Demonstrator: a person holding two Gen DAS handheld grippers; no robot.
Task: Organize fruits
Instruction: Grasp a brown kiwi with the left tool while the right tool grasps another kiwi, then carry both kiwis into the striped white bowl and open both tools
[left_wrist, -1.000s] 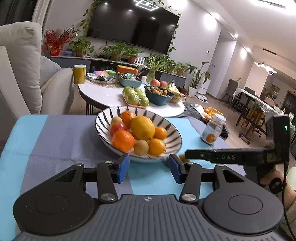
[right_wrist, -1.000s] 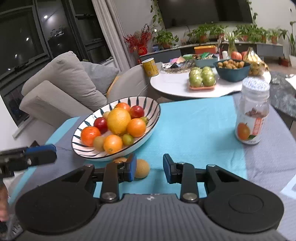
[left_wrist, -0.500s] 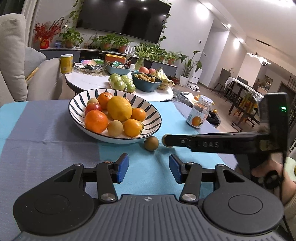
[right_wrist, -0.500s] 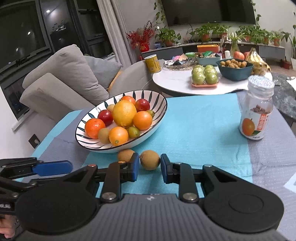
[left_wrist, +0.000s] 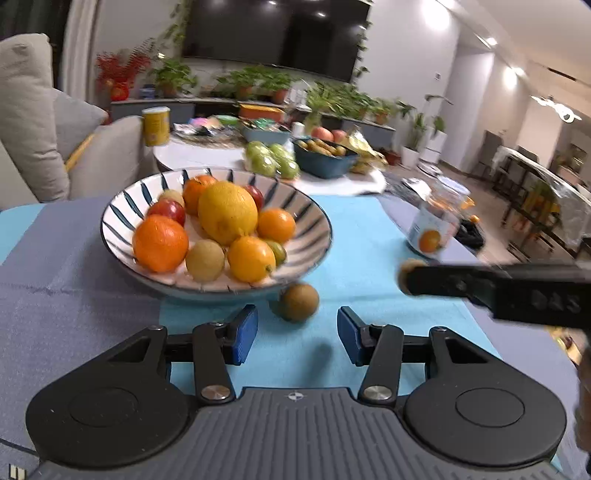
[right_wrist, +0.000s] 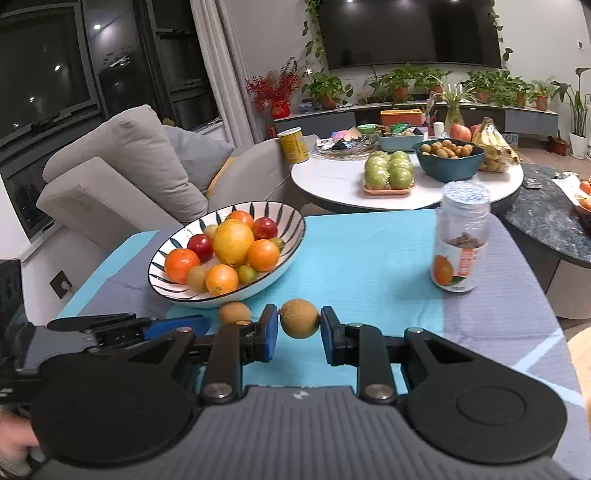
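A small brown fruit (right_wrist: 299, 318) sits pinched between the blue pads (right_wrist: 269, 333) of the right gripper (right_wrist: 298, 335), both pads touching its sides, just in front of the bowl (right_wrist: 284, 225); from this view it cannot be told whether the fruit is lifted off the cloth (right_wrist: 369, 254). A second brown fruit (left_wrist: 298, 301) lies on the cloth just beside the bowl's near rim, ahead of the left gripper (left_wrist: 297, 335), whose jaws stand partly apart and hold nothing, the fruit lying beyond their tips rather than between them. In the right wrist view that same fruit shows just left of the held one, partly behind the gripper's left finger. The striped bowl, on the blue and grey cloth covering the desk, is heaped with oranges (left_wrist: 160, 242), a large yellow citrus (left_wrist: 227, 212), red fruit (left_wrist: 168, 210) and smaller pale ones. A clear jar (right_wrist: 461, 240) with an orange on its label stands upright to the right, well apart from the bowl. Beyond the desk, a round white table (right_wrist: 332, 184) carries green apples (right_wrist: 388, 171), a dark bowl of small fruit (right_wrist: 448, 157), bananas and a yellow can (right_wrist: 293, 145). A grey sofa (right_wrist: 129, 166) stands to the left; potted plants line a shelf under a wall-mounted television (right_wrist: 406, 33). The left wrist view is blurred.
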